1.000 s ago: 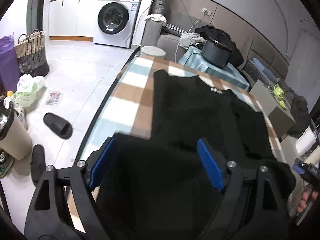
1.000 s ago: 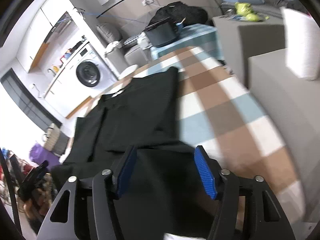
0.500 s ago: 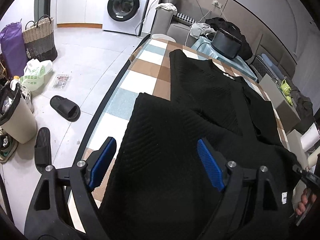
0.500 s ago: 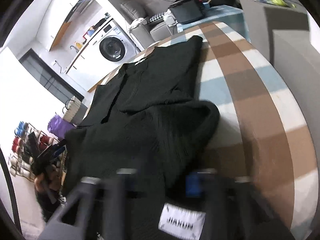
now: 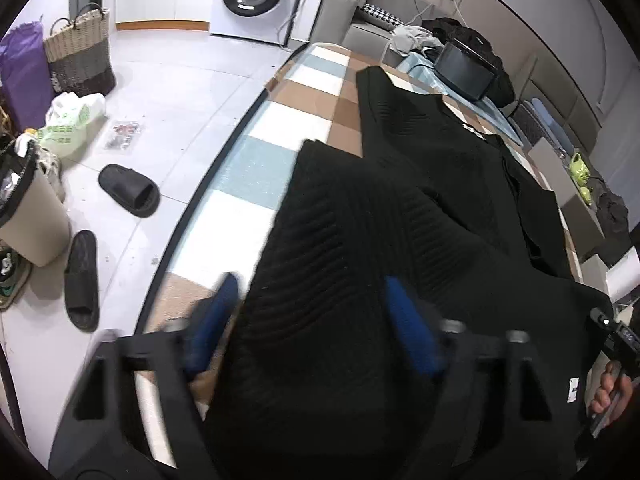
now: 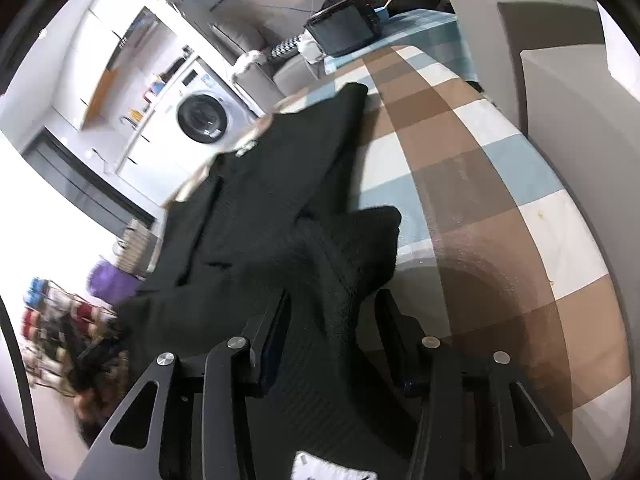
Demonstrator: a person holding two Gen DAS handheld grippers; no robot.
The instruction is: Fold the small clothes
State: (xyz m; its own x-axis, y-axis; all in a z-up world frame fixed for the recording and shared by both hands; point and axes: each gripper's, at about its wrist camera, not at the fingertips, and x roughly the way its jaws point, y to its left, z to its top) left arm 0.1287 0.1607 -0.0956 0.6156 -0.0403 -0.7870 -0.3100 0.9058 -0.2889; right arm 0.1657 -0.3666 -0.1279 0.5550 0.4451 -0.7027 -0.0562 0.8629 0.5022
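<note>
The left gripper (image 5: 308, 316) sits low at the tabletop's (image 5: 256, 160) left edge, jaws closing, blurred blue pads either side of the black knit garment's (image 5: 360, 240) folded-over hem; whether they already pinch it is hard to say. The garment lies lengthwise down the checked tabletop, near end doubled back toward the collar. Over on the right, the right gripper (image 6: 332, 320) has its jaws opening around a bunched ridge of the same cloth, apparently letting go. The fold looks half laid; next comes flattening it and squaring the edges. The garment's near end is hidden under both grippers.
</note>
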